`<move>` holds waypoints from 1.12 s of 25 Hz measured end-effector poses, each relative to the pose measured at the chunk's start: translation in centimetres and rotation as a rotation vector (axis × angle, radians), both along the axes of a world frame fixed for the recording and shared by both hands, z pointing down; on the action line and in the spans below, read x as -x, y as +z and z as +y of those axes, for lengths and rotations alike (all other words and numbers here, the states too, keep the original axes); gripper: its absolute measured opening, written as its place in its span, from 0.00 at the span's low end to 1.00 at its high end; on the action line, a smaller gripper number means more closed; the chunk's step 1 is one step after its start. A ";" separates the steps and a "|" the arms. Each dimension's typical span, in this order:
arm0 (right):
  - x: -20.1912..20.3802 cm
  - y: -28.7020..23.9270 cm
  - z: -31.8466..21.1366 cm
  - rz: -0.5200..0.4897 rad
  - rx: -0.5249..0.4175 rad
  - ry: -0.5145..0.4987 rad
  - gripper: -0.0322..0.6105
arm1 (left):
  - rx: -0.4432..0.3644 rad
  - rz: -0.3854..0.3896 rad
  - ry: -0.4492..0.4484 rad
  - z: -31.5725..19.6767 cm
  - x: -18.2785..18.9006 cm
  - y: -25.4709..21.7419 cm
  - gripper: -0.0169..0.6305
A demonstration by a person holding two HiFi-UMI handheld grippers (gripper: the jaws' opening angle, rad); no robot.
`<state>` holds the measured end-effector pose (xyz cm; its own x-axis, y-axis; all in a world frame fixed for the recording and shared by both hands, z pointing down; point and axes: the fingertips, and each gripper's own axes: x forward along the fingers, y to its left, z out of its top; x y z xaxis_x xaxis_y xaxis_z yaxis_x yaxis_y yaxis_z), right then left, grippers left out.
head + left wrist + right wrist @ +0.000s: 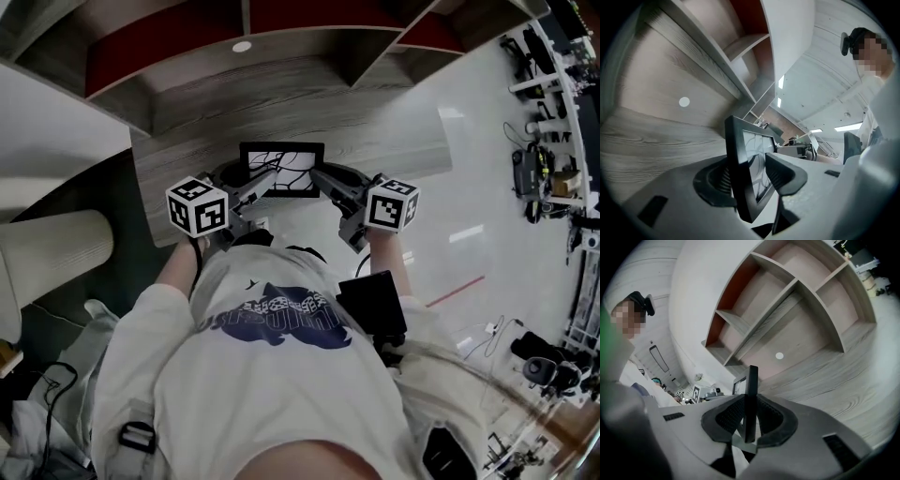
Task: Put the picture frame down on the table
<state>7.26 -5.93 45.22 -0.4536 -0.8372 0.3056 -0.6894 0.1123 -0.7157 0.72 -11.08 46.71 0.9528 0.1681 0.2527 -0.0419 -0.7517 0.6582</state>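
A black picture frame (281, 169) with a white, dark-lined print is held upright between both grippers, over the near edge of the grey wood-grain table (403, 112). My left gripper (251, 184) is shut on the frame's left side, and my right gripper (322, 178) is shut on its right side. In the left gripper view the frame (743, 159) stands tilted between the ribbed pads (783, 174) of that gripper (752, 180). The right gripper view shows the frame (751, 394) edge-on, pinched by that gripper (750, 420). Whether its bottom edge touches the table is hidden.
A curved shelf unit (187, 37) with red back panels rises behind the table. A small white disc (242, 46) lies on the wood near it. White floor (487, 187) spreads to the right, with equipment racks (548, 112) at its far side. A pale cushion (56, 253) sits left.
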 end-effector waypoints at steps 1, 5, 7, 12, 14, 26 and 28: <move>0.0 0.2 0.0 -0.004 0.013 0.001 0.16 | 0.000 -0.012 -0.001 -0.1 0.0 0.3 0.31; -0.1 1.6 -0.2 -0.016 0.073 -0.006 0.16 | -0.027 -0.075 -0.001 -0.3 -0.1 1.9 0.35; -0.2 2.7 -0.2 -0.023 0.103 -0.012 0.16 | -0.050 -0.103 -0.003 -0.4 -0.1 2.9 0.37; -0.5 5.8 -0.8 -0.032 0.171 -0.048 0.16 | -0.057 -0.166 -0.027 -0.7 -0.2 6.2 0.40; -0.9 7.4 -0.9 -0.038 0.200 -0.063 0.16 | -0.053 -0.188 -0.048 -0.7 -0.5 7.7 0.40; -7.0 12.9 -4.4 -0.039 0.369 -0.253 0.16 | 0.042 -0.327 -0.223 -2.7 -5.7 12.9 0.41; -7.3 14.3 -5.1 -0.016 0.392 -0.290 0.16 | 0.058 -0.345 -0.252 -3.1 -5.9 14.3 0.41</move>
<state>14.61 -11.02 59.55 -0.6584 -0.4990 0.5635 -0.6580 0.0182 -0.7528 6.66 -14.21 61.03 0.8274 -0.0359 0.5604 -0.4445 -0.6519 0.6144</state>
